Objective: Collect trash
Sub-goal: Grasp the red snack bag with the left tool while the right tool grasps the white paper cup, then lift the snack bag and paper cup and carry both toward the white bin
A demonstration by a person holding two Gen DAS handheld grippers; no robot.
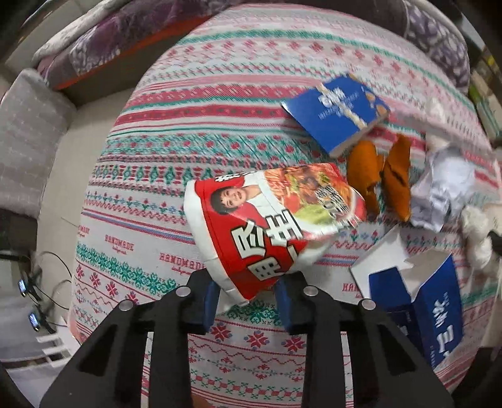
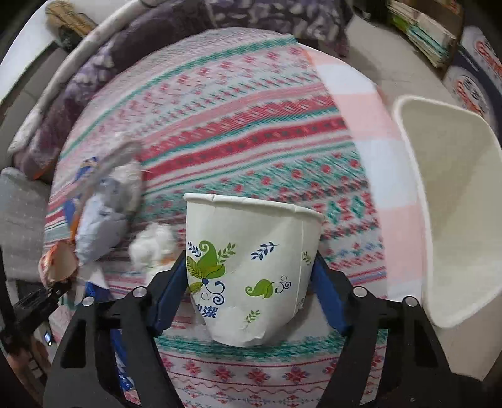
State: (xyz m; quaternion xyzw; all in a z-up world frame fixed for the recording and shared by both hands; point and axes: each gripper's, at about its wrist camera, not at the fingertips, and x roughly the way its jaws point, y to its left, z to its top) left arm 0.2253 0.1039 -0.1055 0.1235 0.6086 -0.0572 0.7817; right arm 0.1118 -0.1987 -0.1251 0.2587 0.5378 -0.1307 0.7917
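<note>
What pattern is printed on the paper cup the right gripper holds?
Green leaves with blue sprigs and swirls on the white paper cup, clearest in the right wrist view.

Home living room: table under patterned knit tablecloth (image 1: 194, 131), purple floral sofa cushions (image 2: 103, 62) behind, stacked books (image 2: 420, 28), white wastebin (image 2: 455, 219) alongside

A round desk (image 1: 219, 103) carries everything, covered by a cloth banded in red, green and white knit-style patterns. Lying on it: a closed blue box (image 1: 337, 114), two orange peel pieces (image 1: 381, 175) just beside it, a crumpled white paper (image 1: 442, 188), a wad of white tissue (image 1: 478, 238) and an opened blue carton (image 1: 423, 298) near the edge.
</note>
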